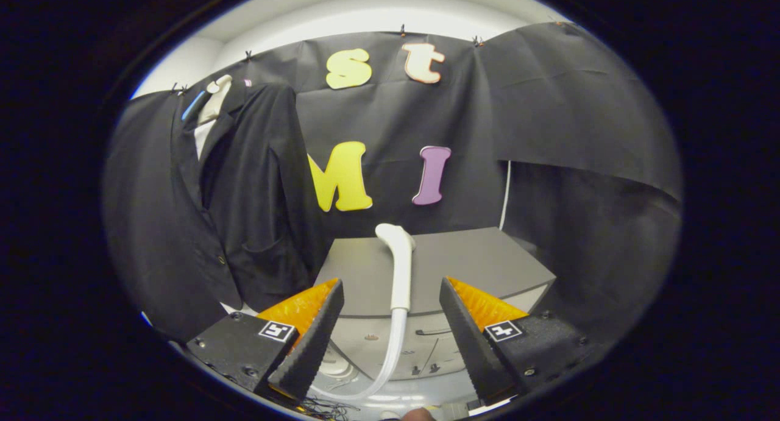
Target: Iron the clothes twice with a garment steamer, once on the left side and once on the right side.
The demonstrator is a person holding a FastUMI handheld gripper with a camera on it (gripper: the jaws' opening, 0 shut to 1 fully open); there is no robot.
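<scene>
A staged recording booth, this one: black cloth wall (pixel 548 104) clipped up along a white ceiling edge. At ten o'clock a dark jacket (pixel 244 214) hangs against it, and a grey desk (pixel 475 256) sits dead centre, a steamer head (pixel 399 262) on it.

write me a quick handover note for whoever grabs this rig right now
Claw: open, holding nothing, fingers spread either side of the steamer handle.
Steamer head: lying on the grey cabinet top, just ahead of and between the fingers, its white hose curving down below them.
Dark jacket: hanging on the booth wall, to the left beyond the cabinet.
Done: nothing visible yet; steamer not picked up.
Left: close on the steamer handle, lift it, steam the jacket's left side once, then the right side once.
</scene>
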